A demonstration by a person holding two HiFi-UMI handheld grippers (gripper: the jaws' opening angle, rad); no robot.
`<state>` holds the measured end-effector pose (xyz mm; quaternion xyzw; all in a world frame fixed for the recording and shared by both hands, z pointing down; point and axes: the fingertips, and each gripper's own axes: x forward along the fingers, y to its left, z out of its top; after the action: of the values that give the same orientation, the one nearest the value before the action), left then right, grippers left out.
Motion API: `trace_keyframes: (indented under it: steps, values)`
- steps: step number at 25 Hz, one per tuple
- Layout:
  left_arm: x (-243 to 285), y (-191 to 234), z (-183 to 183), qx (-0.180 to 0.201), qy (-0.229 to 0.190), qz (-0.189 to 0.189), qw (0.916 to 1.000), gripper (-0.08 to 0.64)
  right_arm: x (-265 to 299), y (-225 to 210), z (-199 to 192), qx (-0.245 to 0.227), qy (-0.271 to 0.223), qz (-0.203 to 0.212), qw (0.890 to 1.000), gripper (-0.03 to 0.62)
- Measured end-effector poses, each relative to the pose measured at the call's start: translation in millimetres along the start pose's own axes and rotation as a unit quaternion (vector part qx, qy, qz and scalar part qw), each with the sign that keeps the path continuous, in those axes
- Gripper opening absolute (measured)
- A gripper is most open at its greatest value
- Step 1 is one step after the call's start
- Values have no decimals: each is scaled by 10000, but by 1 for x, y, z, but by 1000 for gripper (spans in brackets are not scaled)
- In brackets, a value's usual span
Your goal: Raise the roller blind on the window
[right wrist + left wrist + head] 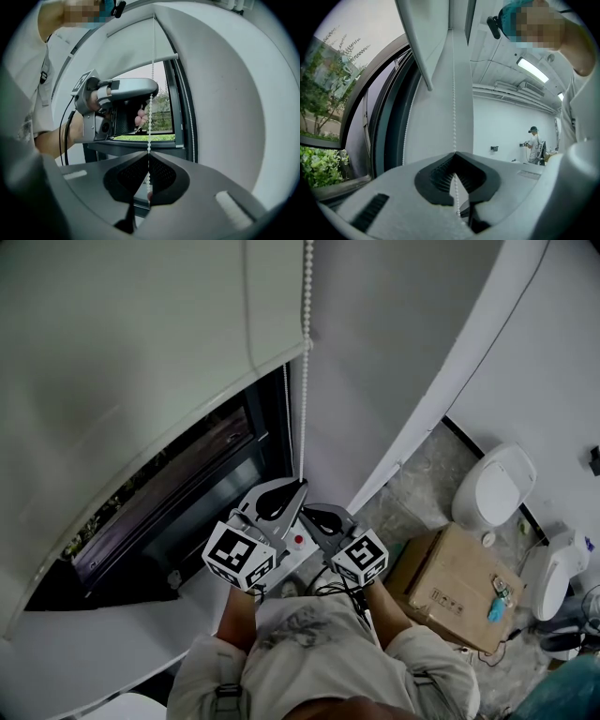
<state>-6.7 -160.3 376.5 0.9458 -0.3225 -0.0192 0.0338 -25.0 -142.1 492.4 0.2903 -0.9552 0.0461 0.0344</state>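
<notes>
Roller blind: at the left, bottom edge part-way up, the window showing beneath.
Bead chain: hangs just right of the blind, your only handle on it.
Left gripper: jaws clamped on the chain, higher up.
Right gripper: jaws pinched together on the same strand just below, probably so you share the pull.

The roller blind at your 10 o'clock looks like smooth, matt, off-white cloth. The bead chain at 12 is made of small glossy white beads, plastic by the look. Your left tongs and right tongs are matt grey plastic with black ribbed pads. The window frame is dark and satin. The cardboard box at 4 o'clock is dull brown.
</notes>
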Motion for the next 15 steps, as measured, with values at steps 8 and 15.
trace_keyframes:
  steps: [8,15]
  values:
    - [-5,0,-26,-164,209,9,9996,11,1,4,-26,52,249,31,9997,12]
    - [-8,-1,-28,-175,223,2,9996,11,1,4,-27,-113,373,34,9992,15]
